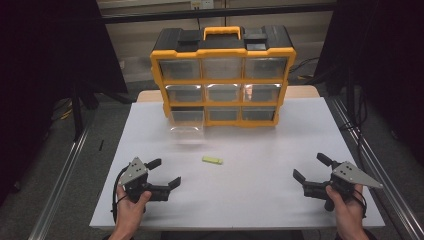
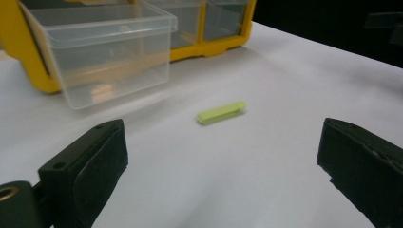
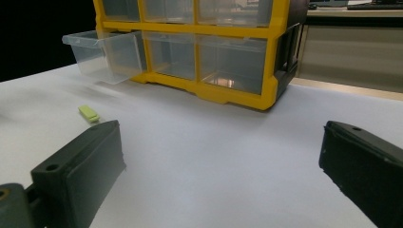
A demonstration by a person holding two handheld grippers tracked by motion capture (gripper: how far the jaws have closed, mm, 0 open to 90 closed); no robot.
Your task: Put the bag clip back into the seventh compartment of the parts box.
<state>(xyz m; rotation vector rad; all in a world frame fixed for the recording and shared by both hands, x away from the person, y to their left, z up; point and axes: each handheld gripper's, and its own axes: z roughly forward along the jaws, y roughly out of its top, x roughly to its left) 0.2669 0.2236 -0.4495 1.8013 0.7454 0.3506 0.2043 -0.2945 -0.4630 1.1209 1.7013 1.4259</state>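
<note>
High view showed one yellow-and-black organiser point(image 1: 223, 75) at the far side of the white counter point(image 1: 260, 150), with nine clear drawers in three rows of three. One drawer point(image 1: 187, 125), bottom left, stood pulled out. One small green bar point(image 1: 212, 160) lay flat on the counter, in front of that drawer and well apart from it. Two tools rested near the front edge: the left tool point(image 1: 165, 173) near the bar, the right tool point(image 1: 310, 167) well away from it. Each had its jaws spread wide, gripping nothing.
</note>
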